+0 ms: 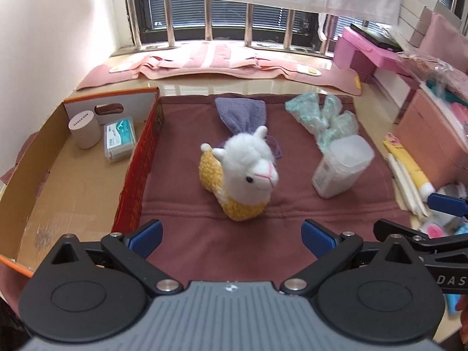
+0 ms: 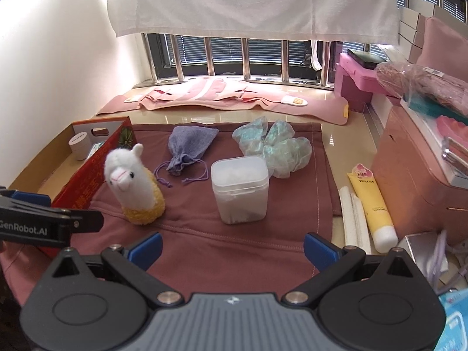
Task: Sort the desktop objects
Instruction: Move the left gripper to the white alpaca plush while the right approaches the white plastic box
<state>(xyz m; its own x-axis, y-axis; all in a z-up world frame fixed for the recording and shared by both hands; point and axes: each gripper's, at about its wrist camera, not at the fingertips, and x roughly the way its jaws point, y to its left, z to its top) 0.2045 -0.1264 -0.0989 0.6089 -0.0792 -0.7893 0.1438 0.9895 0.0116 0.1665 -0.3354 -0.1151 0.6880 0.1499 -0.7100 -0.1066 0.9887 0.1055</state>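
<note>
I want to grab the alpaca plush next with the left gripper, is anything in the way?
Nothing visible. The left gripper hangs with jaws open, only bare maroon cloth lying between it and the alpaca plush. The purple drawstring pouch lies behind the plush; the clear plastic container stands off to its right.

A white curtain [image 2: 251,3] hangs above the barred window [image 2: 234,58].

The alpaca toy [image 1: 239,172] is white with a yellow knitted body. The drawstring pouch [image 2: 190,149] is lavender. The cloth [image 1: 263,234] is maroon.
</note>
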